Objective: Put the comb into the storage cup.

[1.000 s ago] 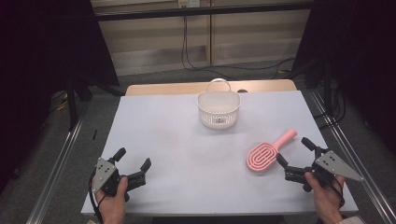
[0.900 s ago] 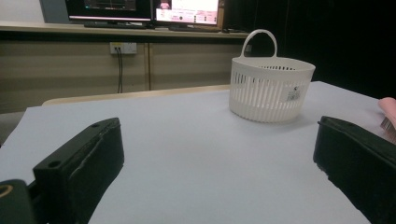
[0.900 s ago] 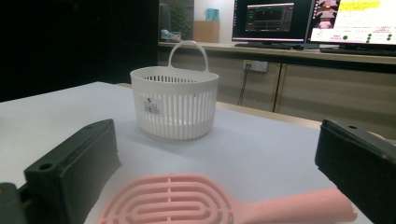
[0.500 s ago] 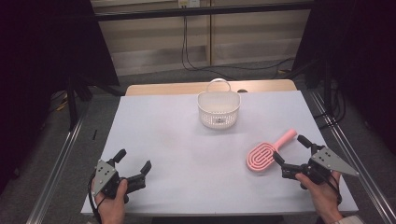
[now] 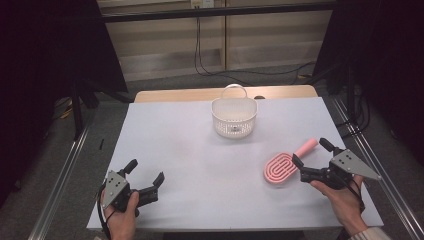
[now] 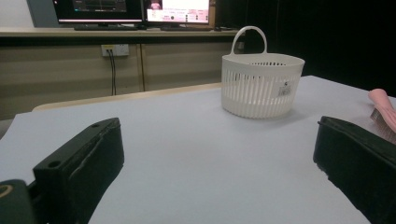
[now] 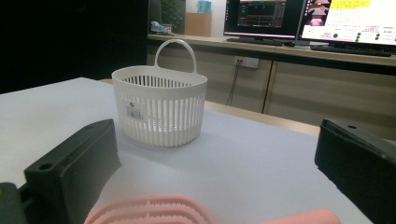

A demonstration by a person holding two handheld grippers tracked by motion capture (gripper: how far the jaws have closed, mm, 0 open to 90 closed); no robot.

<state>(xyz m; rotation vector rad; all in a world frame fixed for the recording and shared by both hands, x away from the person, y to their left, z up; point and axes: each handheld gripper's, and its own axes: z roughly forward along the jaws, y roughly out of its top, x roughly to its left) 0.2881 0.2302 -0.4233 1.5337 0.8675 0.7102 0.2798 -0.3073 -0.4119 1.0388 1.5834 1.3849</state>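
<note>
A pink brush point(image 5: 281, 167) lies flat on the white table point(image 5: 190, 145) at the right, its handle point(image 5: 306, 148) pointing away to the right. My right gripper point(image 5: 309, 151) is open, with its jaws on either side of the handle and nothing gripped. In the right gripper view the brush head point(image 7: 154, 210) lies low between the open jaws, just below the right gripper point(image 7: 217, 135). A white slotted basket point(image 5: 234, 118) with a loop handle stands upright at the back middle and looks empty. My left gripper point(image 5: 145, 170) rests open near the front left edge, holding nothing.
The left gripper view has the basket point(image 6: 261, 84) ahead and the brush point(image 6: 383, 109) at its right edge. A wooden tabletop strip point(image 5: 170, 95) runs behind the white surface. Metal rails point(image 5: 62, 170) flank the table. Cabinets, cables and monitors point(image 7: 345, 21) stand beyond.
My right gripper has moved forward and left until its open jaws straddle the brush handle. The left gripper, brush and basket have stayed put.
</note>
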